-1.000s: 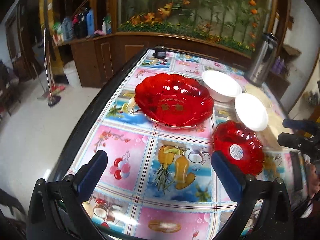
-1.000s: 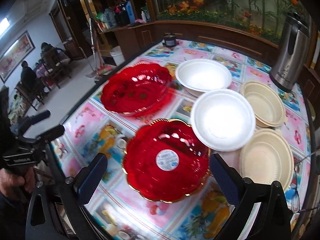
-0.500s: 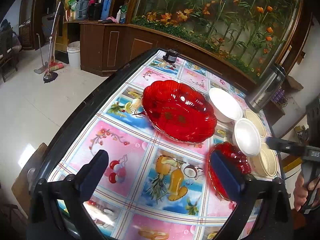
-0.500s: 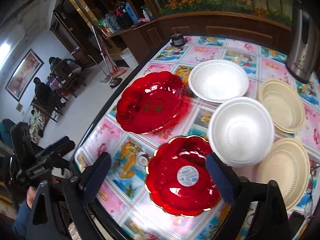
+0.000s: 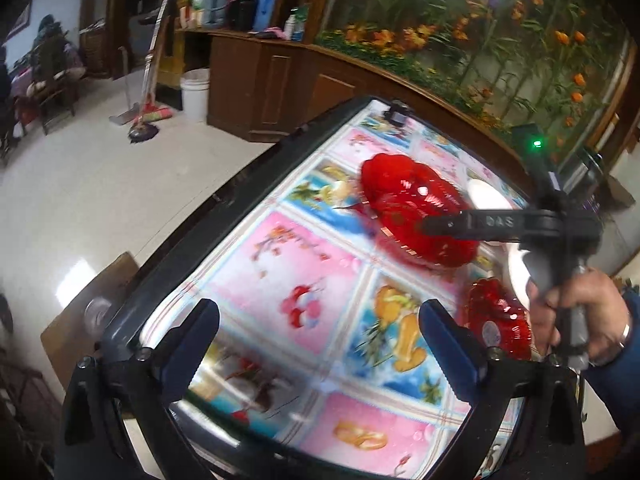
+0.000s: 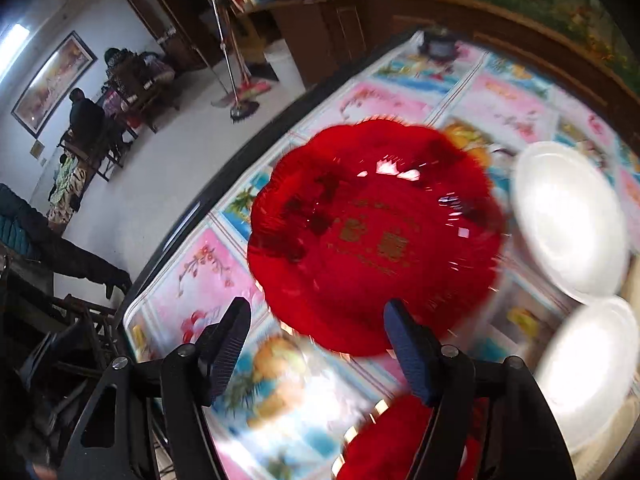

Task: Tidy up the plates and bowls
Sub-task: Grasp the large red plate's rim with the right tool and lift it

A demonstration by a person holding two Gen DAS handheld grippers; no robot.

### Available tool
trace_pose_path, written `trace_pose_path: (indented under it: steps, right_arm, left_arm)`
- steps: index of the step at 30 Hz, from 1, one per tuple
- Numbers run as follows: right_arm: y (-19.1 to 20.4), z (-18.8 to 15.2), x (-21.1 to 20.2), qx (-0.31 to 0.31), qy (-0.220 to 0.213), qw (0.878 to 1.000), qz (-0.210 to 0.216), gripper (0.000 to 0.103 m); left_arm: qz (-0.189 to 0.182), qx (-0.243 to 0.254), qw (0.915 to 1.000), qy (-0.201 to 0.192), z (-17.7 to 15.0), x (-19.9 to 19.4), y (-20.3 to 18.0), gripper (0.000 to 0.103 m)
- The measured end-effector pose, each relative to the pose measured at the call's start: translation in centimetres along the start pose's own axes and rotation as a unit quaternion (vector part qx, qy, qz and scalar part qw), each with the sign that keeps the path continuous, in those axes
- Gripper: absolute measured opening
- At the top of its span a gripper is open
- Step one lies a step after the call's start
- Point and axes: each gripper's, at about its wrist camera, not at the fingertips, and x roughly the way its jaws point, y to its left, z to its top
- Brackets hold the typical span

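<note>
Left wrist view: the left gripper (image 5: 320,336) is held with its jaws spread wide and empty above the near edge of the picture-printed table (image 5: 256,264), while the large red plate (image 5: 416,212) and the small red plate (image 5: 496,320) are seen toward its right edge. Right wrist view: the right gripper (image 6: 316,344) is held open and empty just before the large red plate (image 6: 372,244), with two white bowls (image 6: 572,216) set beside it toward the right edge.

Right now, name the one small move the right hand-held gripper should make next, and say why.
Probably ease the right hand-held gripper forward until the near rim of the large red plate sits between its fingers. Its jaws are open and empty, the rim lies just ahead, and the smaller red plate waits beneath.
</note>
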Motion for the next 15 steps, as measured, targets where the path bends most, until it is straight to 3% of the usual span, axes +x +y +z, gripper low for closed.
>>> trace_pose_path:
  steps: [8,15]
  right_arm:
    - [-1.4,0.4,3.6,0.035,0.044,0.998,0.017,0.074]
    - [-1.1,-1.4,3.1,0.035,0.069,0.996,0.041,0.074]
  left_arm:
    - [0.01,-0.017,0.9998,-0.002,-0.6,-0.8,2.0,0.1]
    - [0.004,-0.016,0.9999,0.001,-0.4,-0.3,1.6,0.1]
